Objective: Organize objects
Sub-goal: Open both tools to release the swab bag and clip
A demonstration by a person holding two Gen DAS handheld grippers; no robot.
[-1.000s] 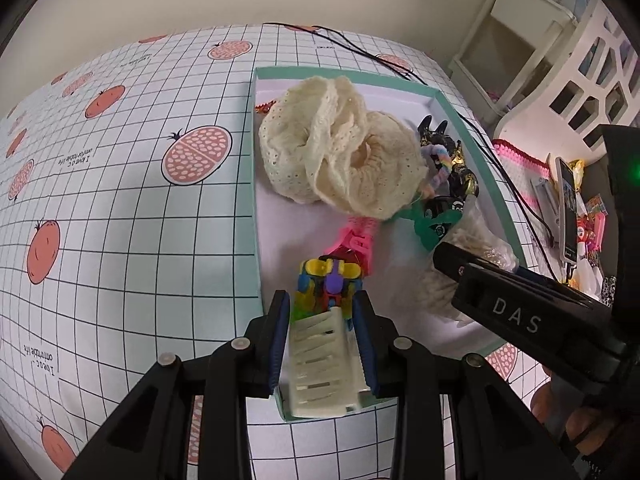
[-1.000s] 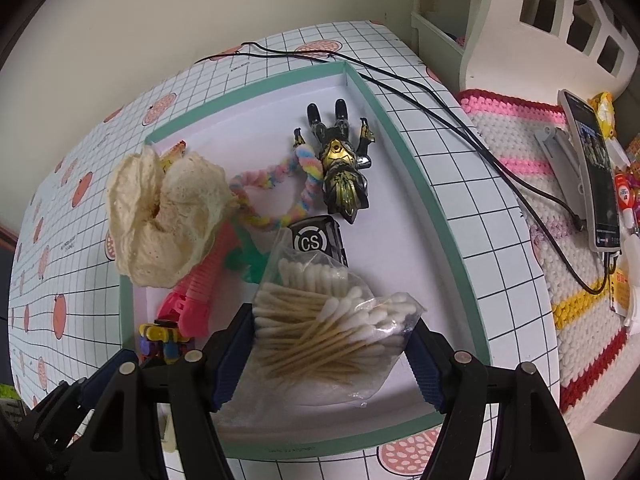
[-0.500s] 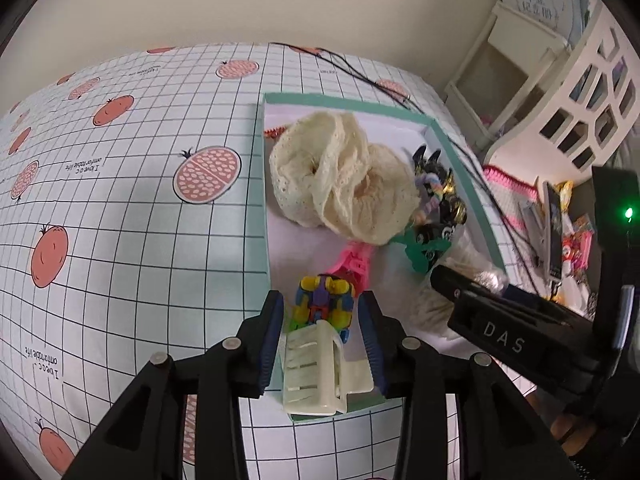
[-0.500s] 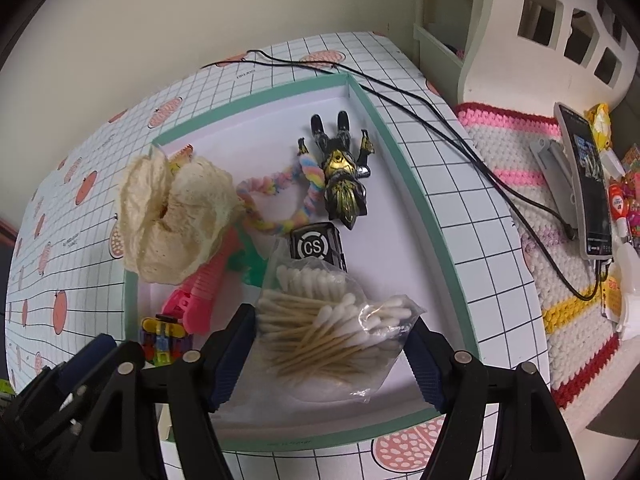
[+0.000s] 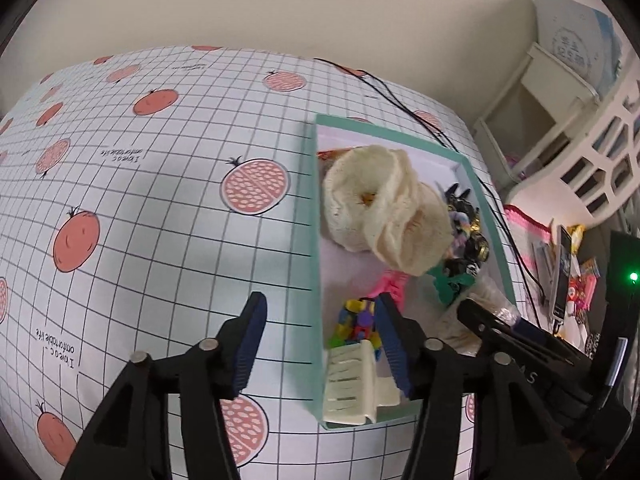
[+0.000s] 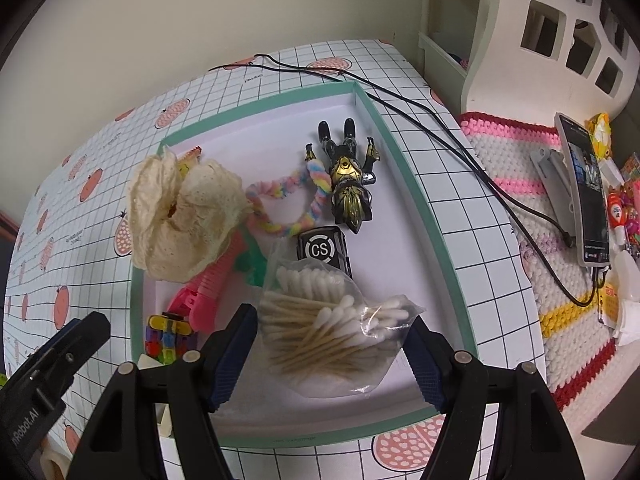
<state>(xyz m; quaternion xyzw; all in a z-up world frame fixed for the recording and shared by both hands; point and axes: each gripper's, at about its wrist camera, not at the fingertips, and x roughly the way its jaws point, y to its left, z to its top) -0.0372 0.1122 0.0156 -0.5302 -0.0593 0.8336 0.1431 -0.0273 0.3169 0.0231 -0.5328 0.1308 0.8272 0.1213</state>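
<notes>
White oilcloth (image 5: 168,240) with a black grid and red pomegranate prints covers the table; small print on it reads "I love c... comfortable life". A plain cream wall stands behind, white openwork furniture (image 6: 560,32) to the right above a crocheted mat (image 6: 520,160). On the table sits a mint-rimmed tray (image 6: 412,184) holding a cream hair claw (image 5: 348,384) at its near left corner, a black case marked "CS" (image 6: 322,250) and a bag of cotton swabs (image 6: 332,332). Left gripper (image 5: 320,344) is spread, straddling the tray's left rim; right gripper (image 6: 332,356) is spread around the swabs.
</notes>
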